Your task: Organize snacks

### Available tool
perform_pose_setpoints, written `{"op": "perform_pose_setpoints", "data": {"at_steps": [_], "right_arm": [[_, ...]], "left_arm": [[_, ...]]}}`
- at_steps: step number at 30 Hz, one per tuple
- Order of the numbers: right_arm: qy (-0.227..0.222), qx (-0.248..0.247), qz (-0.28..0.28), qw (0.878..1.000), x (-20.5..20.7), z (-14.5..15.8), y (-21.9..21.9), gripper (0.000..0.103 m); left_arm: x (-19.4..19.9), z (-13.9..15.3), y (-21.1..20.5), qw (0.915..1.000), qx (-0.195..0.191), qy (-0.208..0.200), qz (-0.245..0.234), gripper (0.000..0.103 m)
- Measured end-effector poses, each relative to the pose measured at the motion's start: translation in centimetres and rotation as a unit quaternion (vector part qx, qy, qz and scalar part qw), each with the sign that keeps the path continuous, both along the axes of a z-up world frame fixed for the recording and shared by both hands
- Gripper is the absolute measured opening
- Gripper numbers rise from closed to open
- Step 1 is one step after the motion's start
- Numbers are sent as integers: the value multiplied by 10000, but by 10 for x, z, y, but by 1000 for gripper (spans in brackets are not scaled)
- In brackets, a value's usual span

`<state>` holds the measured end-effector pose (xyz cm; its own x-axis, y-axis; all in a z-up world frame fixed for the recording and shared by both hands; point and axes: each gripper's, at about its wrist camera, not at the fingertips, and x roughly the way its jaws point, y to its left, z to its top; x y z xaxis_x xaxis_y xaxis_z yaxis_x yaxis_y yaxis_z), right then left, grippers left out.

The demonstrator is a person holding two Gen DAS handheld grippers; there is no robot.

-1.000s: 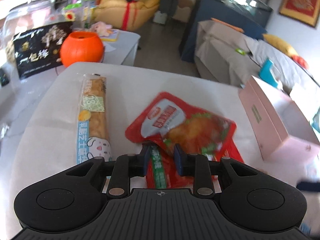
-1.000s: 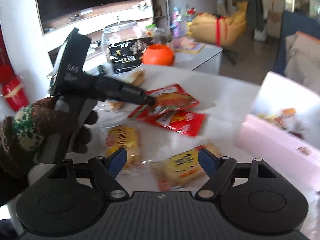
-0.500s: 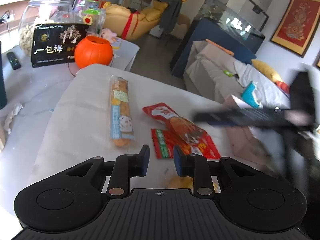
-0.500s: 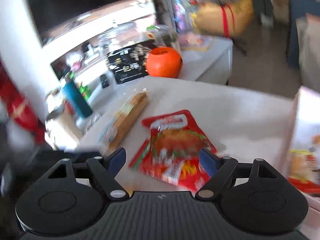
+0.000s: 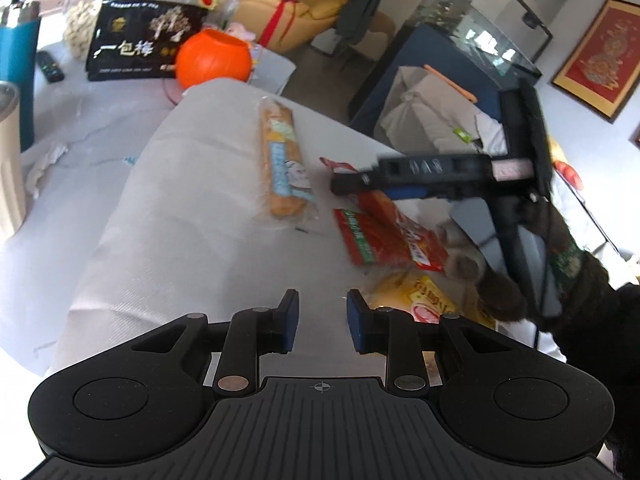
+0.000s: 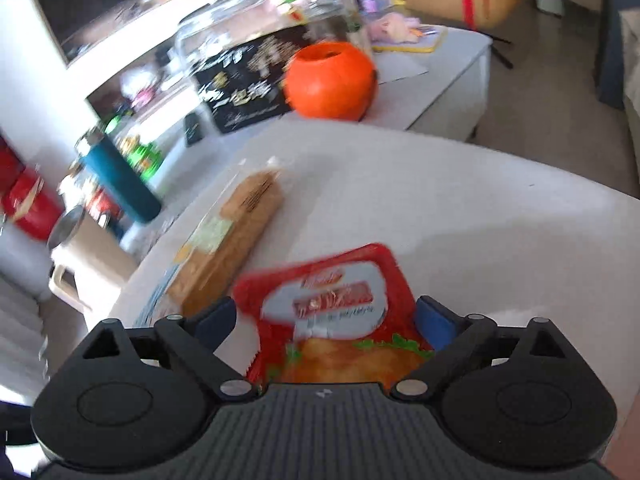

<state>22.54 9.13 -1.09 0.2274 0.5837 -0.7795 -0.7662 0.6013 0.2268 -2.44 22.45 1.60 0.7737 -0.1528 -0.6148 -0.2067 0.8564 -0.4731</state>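
Note:
My left gripper (image 5: 319, 320) is open and empty, held back over the white cloth. A long biscuit pack (image 5: 282, 164) lies ahead of it. Red snack packs (image 5: 384, 232) lie to its right, with a yellow pack (image 5: 424, 300) nearer. My right gripper (image 5: 348, 182) reaches in from the right over the red packs. In the right wrist view my right gripper (image 6: 326, 320) is open wide, its jaws on either side of the red chicken pack (image 6: 332, 304). The biscuit pack (image 6: 236, 232) lies to the left.
An orange pumpkin pot (image 5: 214, 60) and a black box (image 5: 136, 48) stand beyond the cloth's far edge. A teal bottle (image 6: 120, 180) and a metal cup (image 5: 8, 160) stand at the left. A glass jar (image 6: 240, 36) is at the back.
My left gripper has pulled back and opened a little. My right gripper has moved forward and down over the red chicken pack, which now sits between its open jaws.

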Motion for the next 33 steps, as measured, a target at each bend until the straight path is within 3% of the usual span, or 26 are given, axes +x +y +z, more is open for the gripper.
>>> {"op": "perform_pose_setpoints", "data": {"at_steps": [4,6,10,13,18,25,28,33], "right_arm": [[-523,-529,328,9967,-18,-2,-1,98],[-472,-513,165,9974,-20,0,-9,96],[-81,-215,-174,9996,-21,10,-34,82],[-269,-203,-158,9993,-40,17,-54,71],[-208,-83,-350,9991,-68,29,-96,57],[-714,-97,-715,9948,-106,38,-165,56],[-843,-101,-725,9937,-120,38,-188,72],[-861,150,-1149,9895,-137,39,-230,77]], "left_arm": [[0,0,-2,10000,-2,-16,-19,29],[-2,2,-4,10000,6,-42,-63,29],[-4,11,-13,9997,70,-108,-208,29],[-2,17,-23,9990,127,-161,-392,29],[4,26,-47,9961,186,-242,-831,29],[16,26,-103,9833,570,-124,-1726,29],[23,21,-122,9794,573,-10,-1936,29],[28,13,-137,9781,691,254,-1945,29]]}}
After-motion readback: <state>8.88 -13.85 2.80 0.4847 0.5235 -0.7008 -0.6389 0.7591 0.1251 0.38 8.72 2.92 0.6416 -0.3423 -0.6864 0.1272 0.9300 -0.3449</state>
